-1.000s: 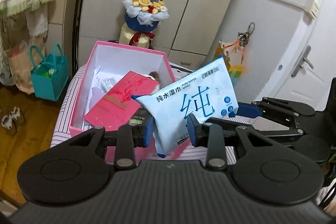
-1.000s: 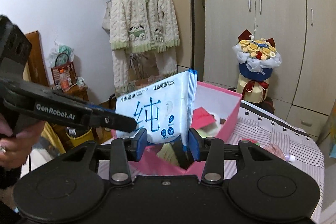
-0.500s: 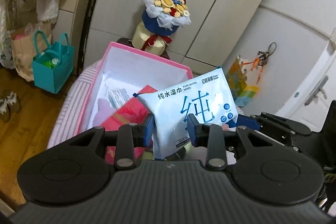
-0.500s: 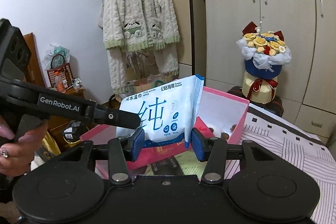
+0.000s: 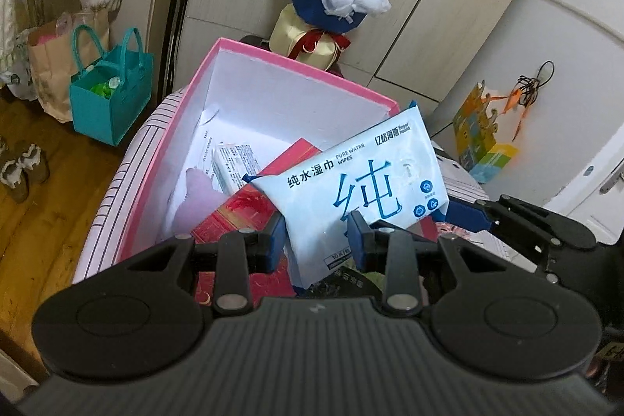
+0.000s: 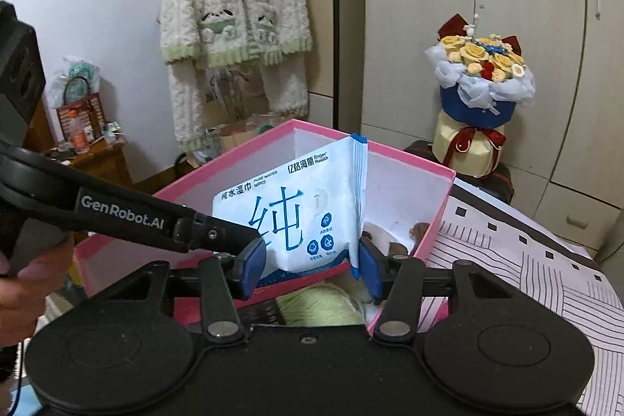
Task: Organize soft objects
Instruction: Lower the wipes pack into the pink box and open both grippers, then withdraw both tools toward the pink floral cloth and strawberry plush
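- Above the open pink box (image 5: 300, 65), in the left wrist view, the wipes pack (image 5: 351, 190) is seen tilted, its long axis running from lower left up to the right, its lower corner hanging over the box's contents.
- That lower corner is clamped narrowly by the left gripper (image 5: 316, 240), a blue pad being pressed against each face of the pack.
- The right gripper (image 5: 464, 211) is seen at the pack's right end, one blue pad lying just beside the corner; whether it presses there cannot be told from this view.
- A red packet (image 5: 238, 217) and other items are seen lying in the box directly beneath the pack.
- In the right wrist view, the wipes pack (image 6: 296, 217) is seen nearly edge-on at its right side, standing between the pads of the right gripper (image 6: 310, 268).
- The right jaws are opening; a gap is visible on the left, and the pack is judged to be no longer squeezed there.
- The left gripper (image 6: 249, 240) is seen reaching in from the left, its tip laid against the pack's lower left face.
- The pack is held over the pink box (image 6: 409, 158), inside its rim, so the left hand is judged the one that carries it, and the coming move is judged to turn on lowering it straight down.
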The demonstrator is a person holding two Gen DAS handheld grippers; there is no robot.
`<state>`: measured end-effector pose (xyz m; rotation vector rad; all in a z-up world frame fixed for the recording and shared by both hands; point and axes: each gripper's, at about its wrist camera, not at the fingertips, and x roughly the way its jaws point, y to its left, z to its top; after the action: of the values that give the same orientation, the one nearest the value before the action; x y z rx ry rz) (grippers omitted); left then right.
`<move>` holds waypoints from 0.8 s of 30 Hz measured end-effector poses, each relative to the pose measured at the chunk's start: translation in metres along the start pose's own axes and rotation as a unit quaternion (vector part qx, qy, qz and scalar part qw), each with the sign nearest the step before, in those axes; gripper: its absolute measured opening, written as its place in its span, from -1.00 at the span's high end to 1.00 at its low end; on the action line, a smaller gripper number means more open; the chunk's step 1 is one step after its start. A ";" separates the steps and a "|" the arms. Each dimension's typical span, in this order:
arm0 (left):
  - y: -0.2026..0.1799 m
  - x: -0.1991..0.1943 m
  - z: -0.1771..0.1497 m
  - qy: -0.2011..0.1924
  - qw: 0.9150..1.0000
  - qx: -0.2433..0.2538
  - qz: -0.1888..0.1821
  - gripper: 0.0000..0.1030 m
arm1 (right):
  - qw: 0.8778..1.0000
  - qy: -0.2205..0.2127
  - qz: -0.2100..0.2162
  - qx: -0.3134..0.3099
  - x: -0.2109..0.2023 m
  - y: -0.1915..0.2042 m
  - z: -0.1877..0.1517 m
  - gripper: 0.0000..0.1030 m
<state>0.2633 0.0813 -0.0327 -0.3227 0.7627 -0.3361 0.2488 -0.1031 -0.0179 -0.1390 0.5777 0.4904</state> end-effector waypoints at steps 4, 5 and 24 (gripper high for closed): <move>-0.003 0.006 -0.001 0.003 1.000 0.013 0.015 0.38 | 1.000 0.007 -0.016 -0.013 0.010 -0.001 -0.001 -0.19; -0.007 0.006 -0.003 0.001 0.999 0.034 0.028 0.34 | 1.000 0.010 -0.024 -0.016 0.011 0.000 -0.002 -0.30; -0.036 -0.092 -0.035 -0.083 0.989 0.113 0.034 -0.06 | 0.997 -0.037 -0.062 -0.010 -0.086 0.033 -0.013 -0.49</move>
<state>0.1696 0.0804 0.0148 -0.1087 0.5632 -0.3238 0.1644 -0.1128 0.0194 -0.1735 0.4897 0.3795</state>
